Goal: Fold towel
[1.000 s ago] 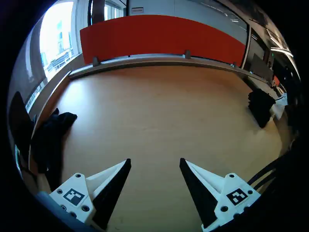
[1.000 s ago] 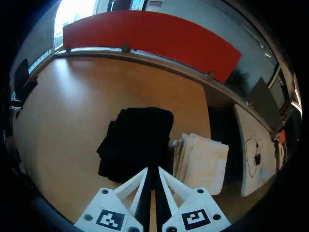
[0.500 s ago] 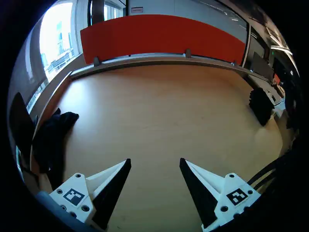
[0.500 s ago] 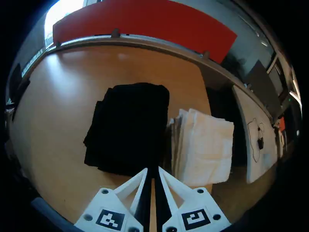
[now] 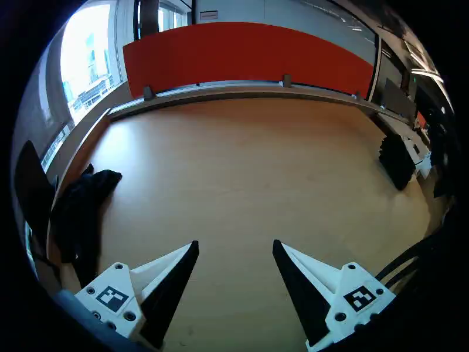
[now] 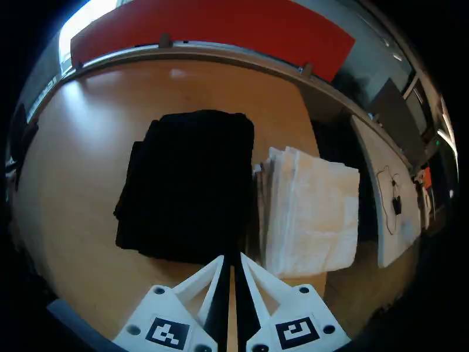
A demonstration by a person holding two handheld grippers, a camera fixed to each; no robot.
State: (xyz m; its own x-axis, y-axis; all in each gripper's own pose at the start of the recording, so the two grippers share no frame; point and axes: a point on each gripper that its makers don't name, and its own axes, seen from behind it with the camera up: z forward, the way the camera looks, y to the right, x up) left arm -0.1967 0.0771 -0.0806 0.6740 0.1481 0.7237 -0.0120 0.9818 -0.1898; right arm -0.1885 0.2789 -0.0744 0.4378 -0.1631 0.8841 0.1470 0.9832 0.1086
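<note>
Closer now: my right gripper (image 6: 233, 273) nears the folded black towels (image 6: 187, 182), fingers (image 6: 202, 281) clenched empty; left gripper (image 5: 234, 252) released. Crumpled dark towel (image 5: 85, 202) probably light, limp: I'd pinch a corner.

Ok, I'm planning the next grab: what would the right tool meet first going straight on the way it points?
Probably the near edge of the black folded towel stack, just ahead of the right tool; the white folded towels lie right of that line. Depth is unclear.
</note>
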